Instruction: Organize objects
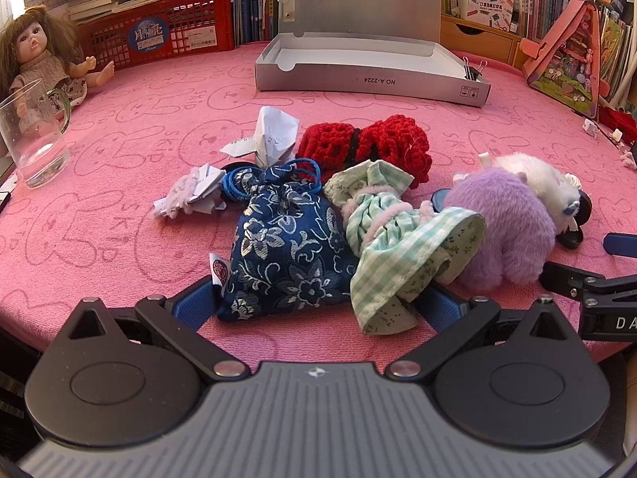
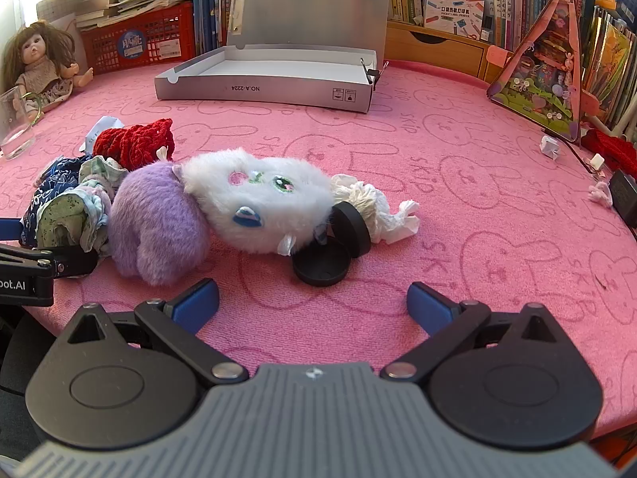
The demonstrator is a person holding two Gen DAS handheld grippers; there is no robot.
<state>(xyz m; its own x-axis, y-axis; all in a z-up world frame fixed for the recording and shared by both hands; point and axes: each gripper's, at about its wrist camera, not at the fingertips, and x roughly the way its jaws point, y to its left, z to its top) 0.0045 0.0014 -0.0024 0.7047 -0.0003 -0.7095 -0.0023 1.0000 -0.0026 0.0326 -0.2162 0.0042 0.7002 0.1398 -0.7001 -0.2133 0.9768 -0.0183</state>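
Note:
On the pink bunny-print cloth (image 1: 119,207) lies a pile of small things. My left gripper (image 1: 318,306) is open, its blue pads on either side of a navy floral pouch (image 1: 286,251) and a green checked doll dress (image 1: 398,247), not pressing on them. Behind these sit a red crochet piece (image 1: 366,143), crumpled paper (image 1: 270,135) and blue hair ties (image 1: 235,187). My right gripper (image 2: 314,304) is open and empty, just short of a black round tin (image 2: 322,263) with its lid off. A white and purple plush (image 2: 254,199) lies beside a crumpled tissue (image 2: 378,207).
An open grey cardboard box (image 2: 262,83) stands at the back centre. A doll (image 1: 40,55) and a glass mug (image 1: 36,139) are at the left, a red crate (image 1: 159,28) of books behind them. A pink triangular toy house (image 2: 545,79) leans at the right.

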